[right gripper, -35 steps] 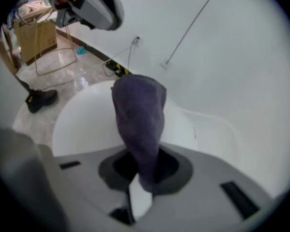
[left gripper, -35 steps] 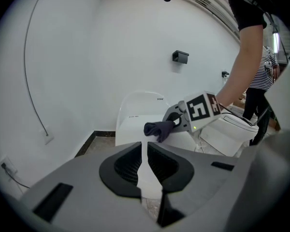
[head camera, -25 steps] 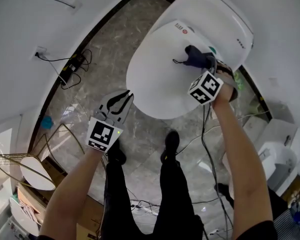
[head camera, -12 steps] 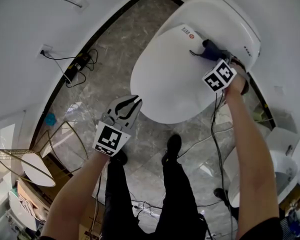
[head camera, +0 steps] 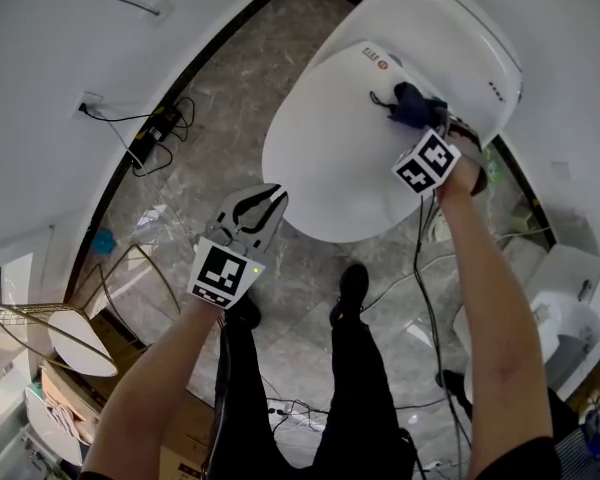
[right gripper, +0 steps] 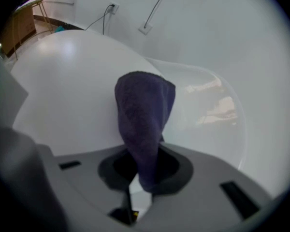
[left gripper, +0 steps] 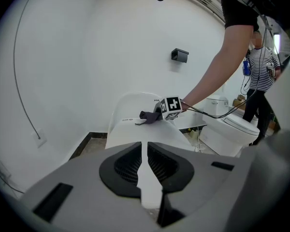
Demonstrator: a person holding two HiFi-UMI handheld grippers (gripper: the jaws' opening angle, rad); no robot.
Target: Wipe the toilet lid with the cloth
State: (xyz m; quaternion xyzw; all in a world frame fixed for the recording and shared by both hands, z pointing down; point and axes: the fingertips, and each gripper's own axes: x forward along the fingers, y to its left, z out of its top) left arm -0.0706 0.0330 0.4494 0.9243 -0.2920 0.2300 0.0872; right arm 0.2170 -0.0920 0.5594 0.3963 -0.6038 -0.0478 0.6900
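Note:
The white toilet lid (head camera: 330, 148) is closed, and a dark blue cloth (head camera: 408, 106) lies on its rear right part, near the red-printed label. My right gripper (head camera: 420, 120) is shut on that cloth and presses it onto the lid. In the right gripper view the cloth (right gripper: 144, 115) hangs out from between the jaws over the lid (right gripper: 67, 81). My left gripper (head camera: 265, 203) hovers off the lid's front left edge, above the floor, shut and holding nothing. From the left gripper view, my left gripper (left gripper: 145, 149) faces the lid (left gripper: 135, 130), the cloth (left gripper: 149, 115) and the right gripper's marker cube (left gripper: 170, 108).
A second toilet (head camera: 565, 313) stands to the right, with cables trailing across the marble floor (head camera: 220, 98). A wall socket and plug leads (head camera: 150, 128) sit at the left wall. A gold wire rack (head camera: 50, 323) is at lower left. Another person (left gripper: 261, 71) stands behind.
The right gripper has slid the cloth a short way across the rear of the lid, to the right and then slightly back. The left gripper stays shut by the lid's front edge.

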